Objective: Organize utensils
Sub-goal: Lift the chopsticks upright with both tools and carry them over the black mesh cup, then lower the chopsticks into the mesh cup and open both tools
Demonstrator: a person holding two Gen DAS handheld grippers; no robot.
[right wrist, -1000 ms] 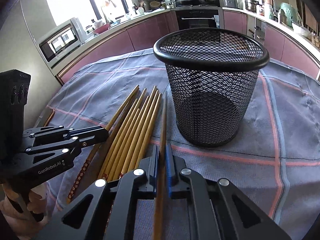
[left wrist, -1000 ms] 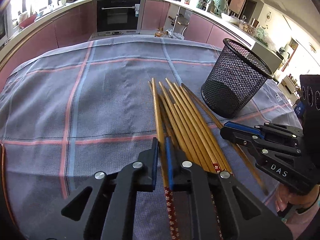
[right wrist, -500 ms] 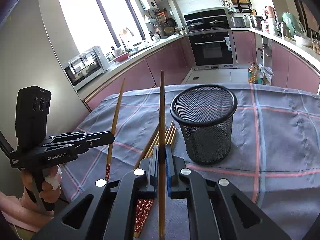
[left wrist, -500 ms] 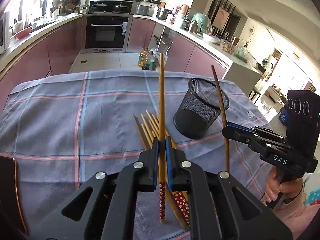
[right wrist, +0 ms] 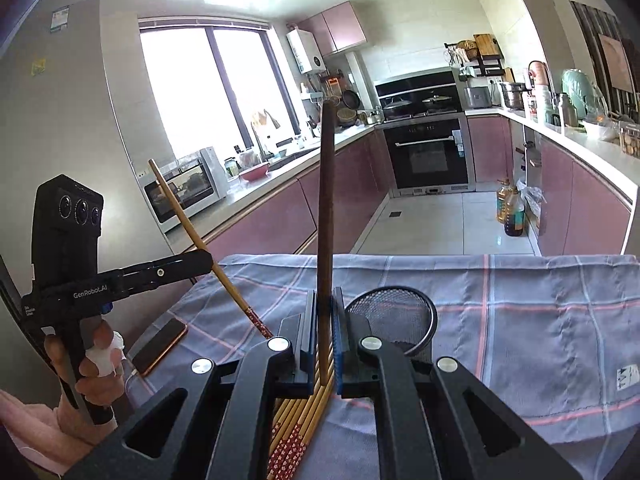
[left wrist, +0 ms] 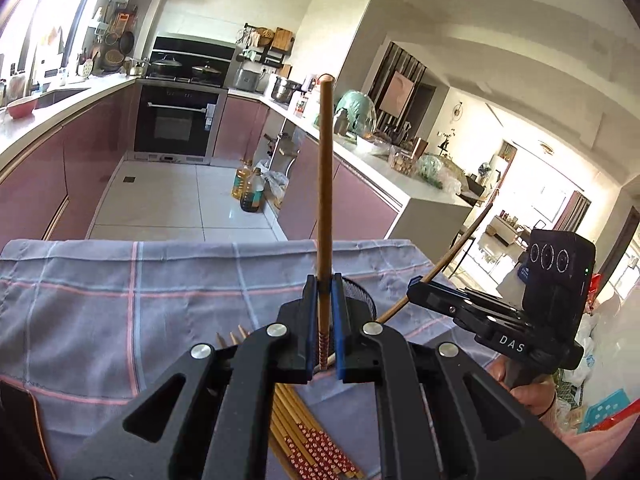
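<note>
My left gripper (left wrist: 324, 286) is shut on a light wooden chopstick (left wrist: 325, 176) that stands up from its jaws, red patterned end down. My right gripper (right wrist: 325, 298) is shut on a darker brown chopstick (right wrist: 326, 200), also upright. Both are held high above the table. The black mesh cup (right wrist: 394, 312) stands just beyond and right of the right gripper; in the left wrist view the cup (left wrist: 364, 298) is mostly hidden behind the fingers. Several more chopsticks (right wrist: 304, 420) lie in a pile on the checked cloth (right wrist: 520, 320) beneath the grippers.
A phone (right wrist: 160, 346) lies on the cloth near the table's left edge. A hand (right wrist: 96, 360) grips the left tool's handle. Beyond the table's far edge are a tiled floor with oil bottles (left wrist: 250, 192), pink cabinets and an oven.
Both grippers have risen and tipped up, each lifting one chopstick off the pile. The cup and the pile have dropped low in both views.
</note>
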